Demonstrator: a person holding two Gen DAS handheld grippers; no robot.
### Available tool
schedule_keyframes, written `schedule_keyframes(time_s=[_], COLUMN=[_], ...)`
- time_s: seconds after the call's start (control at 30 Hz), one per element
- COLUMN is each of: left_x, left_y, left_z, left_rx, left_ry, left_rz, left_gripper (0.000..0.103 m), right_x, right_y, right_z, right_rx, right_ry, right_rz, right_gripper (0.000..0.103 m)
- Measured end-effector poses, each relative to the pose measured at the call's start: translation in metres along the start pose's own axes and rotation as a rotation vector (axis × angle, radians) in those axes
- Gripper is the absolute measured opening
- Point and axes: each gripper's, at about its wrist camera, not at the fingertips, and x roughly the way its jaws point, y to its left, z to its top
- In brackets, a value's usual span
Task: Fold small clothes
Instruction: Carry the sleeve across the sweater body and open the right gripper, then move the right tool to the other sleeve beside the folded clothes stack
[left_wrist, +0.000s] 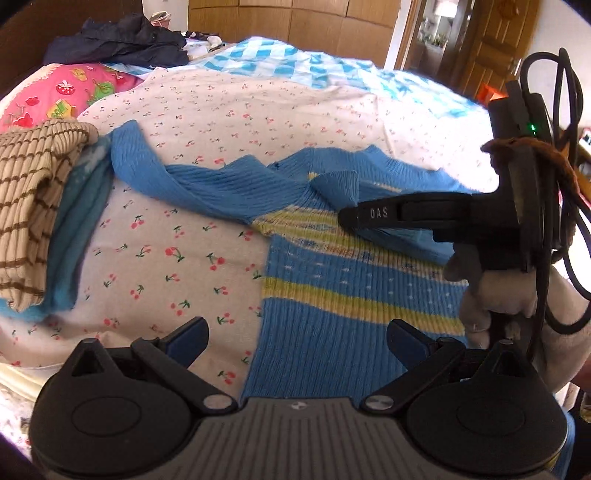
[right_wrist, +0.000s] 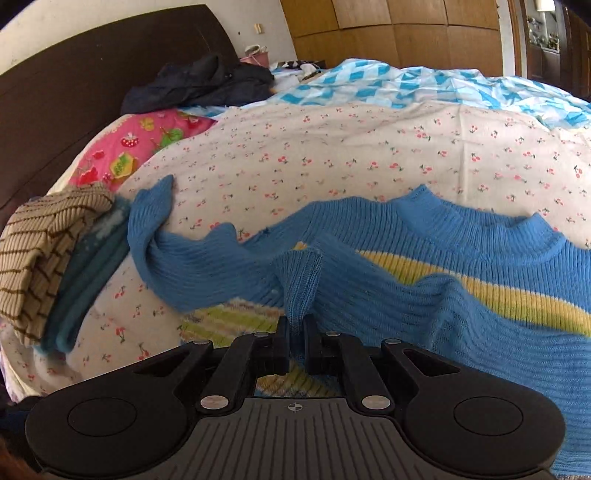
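Observation:
A small blue knit sweater (left_wrist: 343, 291) with yellow stripes lies flat on the cherry-print bedsheet (left_wrist: 166, 258). One sleeve (left_wrist: 147, 166) stretches out to the left. My left gripper (left_wrist: 295, 339) is open and empty, low over the sweater's lower left edge. My right gripper (right_wrist: 296, 325) is shut on the cuff of the other sleeve (right_wrist: 299, 284), which is pulled across the sweater's chest (right_wrist: 480, 291). The right gripper also shows in the left wrist view (left_wrist: 349, 218), coming in from the right. The collar (right_wrist: 476, 229) lies at the far edge.
A folded pile lies at the left: a beige striped knit (left_wrist: 29, 206) on a teal cloth (left_wrist: 77, 229). Behind are a pink patterned pillow (left_wrist: 70, 92), dark clothes (left_wrist: 122, 40), a blue checked quilt (left_wrist: 295, 66), the dark headboard (right_wrist: 74, 81) and wooden wardrobes (right_wrist: 388, 33).

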Motion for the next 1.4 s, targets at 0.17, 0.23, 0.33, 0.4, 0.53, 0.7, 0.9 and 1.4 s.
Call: schedule_keyframes(time_s=[0.17, 0.23, 0.33, 0.4, 0.53, 0.7, 0.9, 1.4], left_x=[-0.001, -0.001, -0.001, -0.002, 0.000, 0.002, 0.003, 0.005], left_y=[0.011, 0.014, 0.014, 0.013, 0.009, 0.006, 0.004, -0.017], left_z=[-0.002, -0.002, -0.003, -0.004, -0.004, -0.004, -0.005, -0.004], left_rx=[-0.061, -0.077, -0.084, -0.080, -0.053, -0.040, -0.029, 0.081], left_ry=[-0.002, -0.006, -0.010, -0.018, -0.014, -0.017, -0.016, 0.001], left_rz=[-0.039, -0.040, -0.036, -0.040, -0.041, -0.033, -0.023, 0.051], left_gripper=[0.103, 0.103, 0.103, 0.103, 0.103, 0.103, 0.103, 0.103], right_x=[0.011, 0.023, 0.019, 0.007, -0.020, -0.056, -0.097, -0.116], right_y=[0.008, 0.010, 0.008, 0.002, -0.016, -0.049, -0.125, -0.176], right_z=[0.015, 0.013, 0.008, 0.008, 0.005, -0.006, -0.030, -0.063], right_rx=[-0.014, -0.014, -0.014, 0.003, 0.053, 0.116, 0.336, 0.434], right_ry=[0.011, 0.075, 0.078, 0.066, 0.038, -0.010, -0.097, -0.162], right_rz=[0.020, 0.045, 0.052, 0.061, 0.065, -0.036, -0.309, -0.452], right_gripper=[0.009, 0.013, 0.014, 0.017, 0.018, 0.018, 0.018, 0.018])
